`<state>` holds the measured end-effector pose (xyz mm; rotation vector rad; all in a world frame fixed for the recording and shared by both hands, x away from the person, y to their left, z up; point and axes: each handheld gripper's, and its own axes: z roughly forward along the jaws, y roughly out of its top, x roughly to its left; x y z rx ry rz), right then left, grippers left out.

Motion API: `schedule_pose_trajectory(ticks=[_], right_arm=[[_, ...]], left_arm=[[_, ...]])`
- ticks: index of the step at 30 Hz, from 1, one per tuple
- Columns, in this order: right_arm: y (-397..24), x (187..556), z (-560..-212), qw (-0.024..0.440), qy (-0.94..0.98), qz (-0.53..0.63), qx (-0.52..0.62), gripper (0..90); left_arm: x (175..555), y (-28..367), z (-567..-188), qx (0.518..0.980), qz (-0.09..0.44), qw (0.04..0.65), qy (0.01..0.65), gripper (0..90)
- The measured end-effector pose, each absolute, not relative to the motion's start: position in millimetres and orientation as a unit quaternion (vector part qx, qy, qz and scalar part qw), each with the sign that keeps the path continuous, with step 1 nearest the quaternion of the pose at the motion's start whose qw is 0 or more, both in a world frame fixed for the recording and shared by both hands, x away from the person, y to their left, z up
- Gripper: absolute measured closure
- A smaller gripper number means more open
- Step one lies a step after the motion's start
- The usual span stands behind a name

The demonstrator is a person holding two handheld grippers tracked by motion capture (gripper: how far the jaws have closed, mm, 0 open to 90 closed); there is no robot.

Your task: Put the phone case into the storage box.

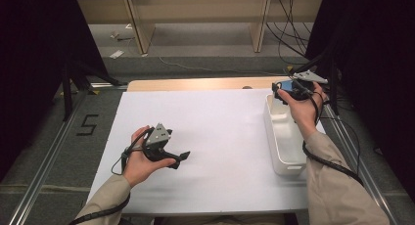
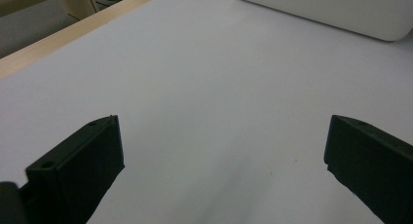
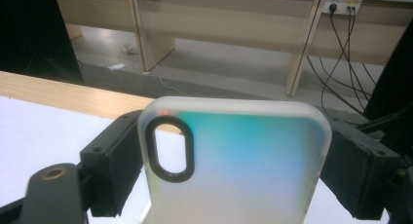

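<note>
Phone case [image 3: 234, 160], frosted and shifting from teal to pale violet, is sitting between the jaws of the right gripper [image 3: 234, 156], clamped across its width, with its long axis running out along the jaws and the oval camera cutout at the far end. That gripper [image 1: 288, 90] is hovering above the far end of the white bin [image 1: 285, 142], which is lying lengthwise along the right edge of the white table sheet [image 1: 220, 137]. The bin is directly underneath and stretching back toward the person, so I'd judge any drop needs the case's length lined up with the bin's. The left gripper [image 1: 169, 154] is waiting well apart on the left, low over bare sheet, its jaws spread wide and gripping nothing.
</note>
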<state>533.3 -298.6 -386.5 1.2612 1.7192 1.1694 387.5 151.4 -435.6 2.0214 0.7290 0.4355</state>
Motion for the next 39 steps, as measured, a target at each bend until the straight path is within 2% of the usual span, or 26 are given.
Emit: schedule_pose_trajectory(ticks=[39], right_arm=[[-296,540,-399,0.335,0.676,0.430,0.497,17.8]], left_arm=[[388,152,-436,0.821,0.176,0.455,0.295,0.3]])
